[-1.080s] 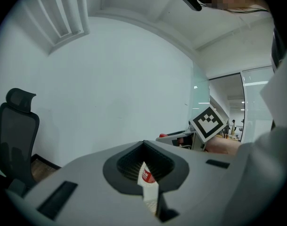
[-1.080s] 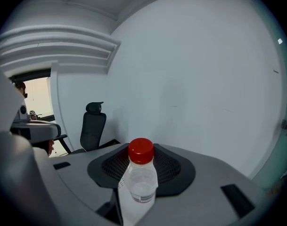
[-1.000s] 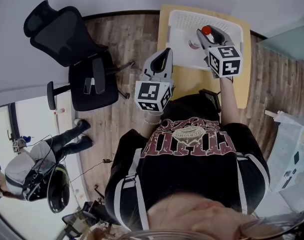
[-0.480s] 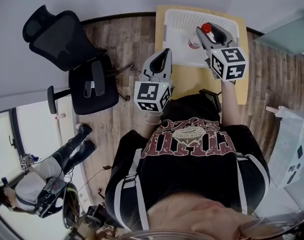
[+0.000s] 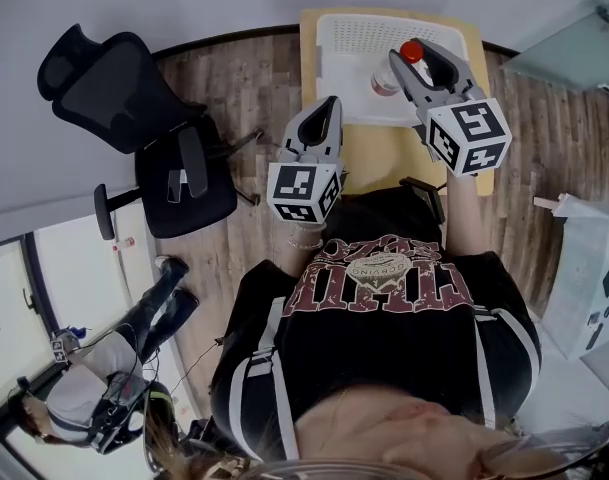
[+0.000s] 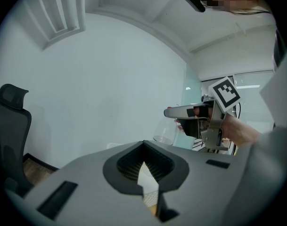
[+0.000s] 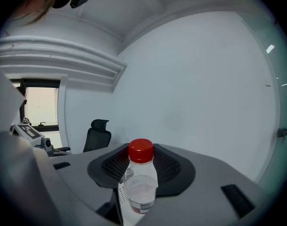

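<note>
Right tongs (image 5: 421, 66) clamp a red-capped bottle (image 7: 140, 180) above the white basket (image 5: 330, 38).

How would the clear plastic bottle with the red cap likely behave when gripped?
The clear plastic bottle with a red cap looks small, so probably light. Its thin walls may dent in the right gripper. Round-bodied, it might roll.

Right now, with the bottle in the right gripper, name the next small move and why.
Probably bring the left gripper to the red cap: the right gripper clamps the bottle over the basket, the cap is on, and the left is shut, empty.
</note>
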A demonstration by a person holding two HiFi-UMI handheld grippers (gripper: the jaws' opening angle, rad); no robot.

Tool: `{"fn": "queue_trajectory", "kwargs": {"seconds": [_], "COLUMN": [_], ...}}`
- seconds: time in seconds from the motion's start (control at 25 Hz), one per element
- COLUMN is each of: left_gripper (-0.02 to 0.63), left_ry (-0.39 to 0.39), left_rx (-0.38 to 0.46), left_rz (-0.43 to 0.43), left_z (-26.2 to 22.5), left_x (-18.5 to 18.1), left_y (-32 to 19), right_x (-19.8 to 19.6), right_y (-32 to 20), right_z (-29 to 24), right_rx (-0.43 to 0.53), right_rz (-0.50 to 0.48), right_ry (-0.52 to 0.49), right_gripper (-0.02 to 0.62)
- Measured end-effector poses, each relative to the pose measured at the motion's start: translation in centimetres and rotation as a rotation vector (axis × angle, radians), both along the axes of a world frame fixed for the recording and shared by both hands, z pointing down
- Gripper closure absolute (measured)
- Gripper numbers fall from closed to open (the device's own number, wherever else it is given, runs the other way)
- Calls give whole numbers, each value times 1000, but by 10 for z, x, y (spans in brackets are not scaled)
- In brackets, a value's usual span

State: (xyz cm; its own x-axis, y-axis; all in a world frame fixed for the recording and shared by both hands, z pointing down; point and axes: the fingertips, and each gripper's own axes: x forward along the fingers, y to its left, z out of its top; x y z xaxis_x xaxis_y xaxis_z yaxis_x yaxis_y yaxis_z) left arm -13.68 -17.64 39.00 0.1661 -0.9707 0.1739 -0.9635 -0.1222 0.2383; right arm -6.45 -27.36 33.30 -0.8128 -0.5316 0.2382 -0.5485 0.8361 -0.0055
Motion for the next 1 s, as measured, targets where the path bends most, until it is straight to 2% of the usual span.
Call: {"fn": "queue_trajectory", "kwargs": {"seconds": [0.64,1.0], "left_gripper": [561,561], "left_ry": [20,18], "left_rx": [-24,-45], "left_rz": [100,176], "left_z": [14,21], "left_x": [24,43], "left_y": [-3,-11], "right_x": [31,46], "right_y": [39,59], "right_z": [-27,-34], "right_rx": [39,27], "right_rz": [29,33], "right_ry": [-31,-60], "right_gripper": [428,428]}}
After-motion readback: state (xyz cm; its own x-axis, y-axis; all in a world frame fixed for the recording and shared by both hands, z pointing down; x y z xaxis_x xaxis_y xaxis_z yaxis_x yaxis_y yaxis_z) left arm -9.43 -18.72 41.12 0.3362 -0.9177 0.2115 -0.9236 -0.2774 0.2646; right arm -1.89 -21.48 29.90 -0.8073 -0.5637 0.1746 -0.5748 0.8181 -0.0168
